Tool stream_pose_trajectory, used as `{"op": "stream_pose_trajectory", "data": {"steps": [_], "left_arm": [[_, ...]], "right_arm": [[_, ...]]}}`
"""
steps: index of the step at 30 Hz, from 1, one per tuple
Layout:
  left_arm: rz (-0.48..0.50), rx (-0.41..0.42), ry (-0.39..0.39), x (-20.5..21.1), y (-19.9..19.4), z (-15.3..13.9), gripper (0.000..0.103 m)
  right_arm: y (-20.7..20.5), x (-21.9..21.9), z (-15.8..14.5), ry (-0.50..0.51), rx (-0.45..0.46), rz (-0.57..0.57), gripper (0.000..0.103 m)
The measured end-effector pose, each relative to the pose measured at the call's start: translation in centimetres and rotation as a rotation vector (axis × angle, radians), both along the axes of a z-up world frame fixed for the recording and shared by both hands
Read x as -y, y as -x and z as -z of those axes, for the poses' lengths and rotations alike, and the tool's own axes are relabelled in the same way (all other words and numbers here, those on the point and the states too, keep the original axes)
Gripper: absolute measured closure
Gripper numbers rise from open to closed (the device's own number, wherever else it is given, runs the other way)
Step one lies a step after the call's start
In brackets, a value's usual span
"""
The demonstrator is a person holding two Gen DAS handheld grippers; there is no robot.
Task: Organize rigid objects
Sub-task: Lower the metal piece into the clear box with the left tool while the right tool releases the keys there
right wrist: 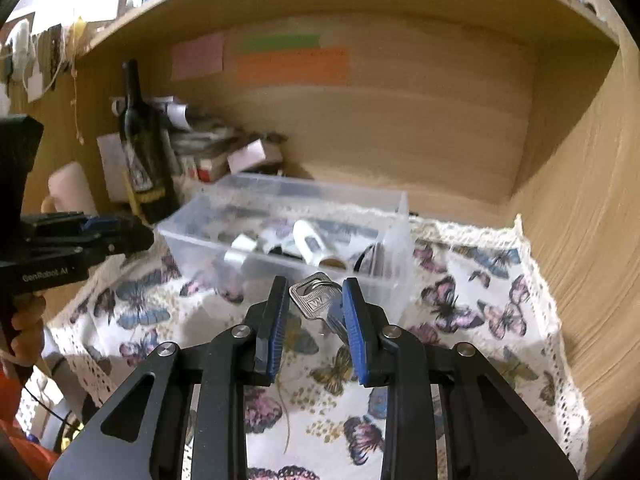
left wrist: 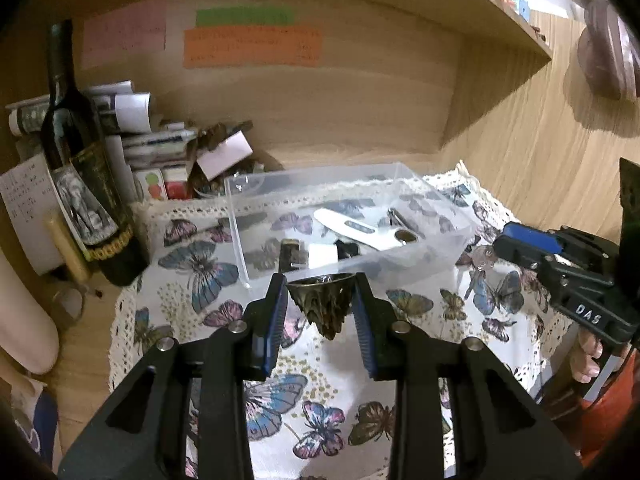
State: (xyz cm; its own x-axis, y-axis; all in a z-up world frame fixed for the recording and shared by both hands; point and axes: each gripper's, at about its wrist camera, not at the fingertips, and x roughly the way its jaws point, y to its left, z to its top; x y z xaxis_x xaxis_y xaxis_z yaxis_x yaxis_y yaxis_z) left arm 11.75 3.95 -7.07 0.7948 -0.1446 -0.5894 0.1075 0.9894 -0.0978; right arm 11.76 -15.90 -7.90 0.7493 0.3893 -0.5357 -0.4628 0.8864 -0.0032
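The left tool (left wrist: pixel 321 294) is clamped on a small dark bronze-coloured cone-shaped ornament (left wrist: pixel 323 304): wide round rim on top, ridged, jagged sides tapering to a point below, with a glossy hollow at the rim. It hangs between the blue pads above the butterfly-print cloth (left wrist: pixel 280 396), just in front of the clear plastic box (left wrist: pixel 240 200). The right tool (right wrist: pixel 316 300) is closed on a bunch of silvery keys (right wrist: pixel 316 298); the front key has a flat squarish head with stamped letters and a hole through which a ring passes, and a second key lies behind it against the right pad. The keys are held off the cloth, close to the box's near wall. Inside the box lie a white flat opener-like piece (left wrist: pixel 352 229), a small white block (left wrist: pixel 323 256) and some dark metal bits. A dark wine bottle (left wrist: pixel 86 184) stands on the counter left of the box.
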Motion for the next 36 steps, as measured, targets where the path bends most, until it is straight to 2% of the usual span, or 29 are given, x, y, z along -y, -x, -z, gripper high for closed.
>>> {"op": "stream_pose_trajectory", "data": {"steps": [6, 12, 18, 28, 36], "left_arm": [[-0.018, 0.028, -0.001, -0.5, -0.8, -0.8, 0.071], [-0.038, 0.019, 0.008, -1.2, -2.6, -1.1, 0.071], [-0.046, -0.014, -0.003, -1.5, -5.0, -0.4, 0.071], [-0.035, -0.108, 0.0, -1.6, -8.6, 2.2, 0.071], [-0.024, -0.114, -0.019, -1.3, -9.5, 3.5, 0.071]], "right_arm": [[-0.7, 0.2, -2.2, -0.017, 0.069, 0.008, 0.078], [-1.7, -0.5, -4.2, -0.024, 0.147, -0.011, 0.078], [-3.3, -1.6, -4.2, -0.021, 0.145, -0.011, 0.078], [-7.6, -2.1, -1.3, 0.025, 0.042, 0.038, 0.078], [-10.5, -1.7, 1.9, 0.025, -0.09, 0.046, 0.078]]}}
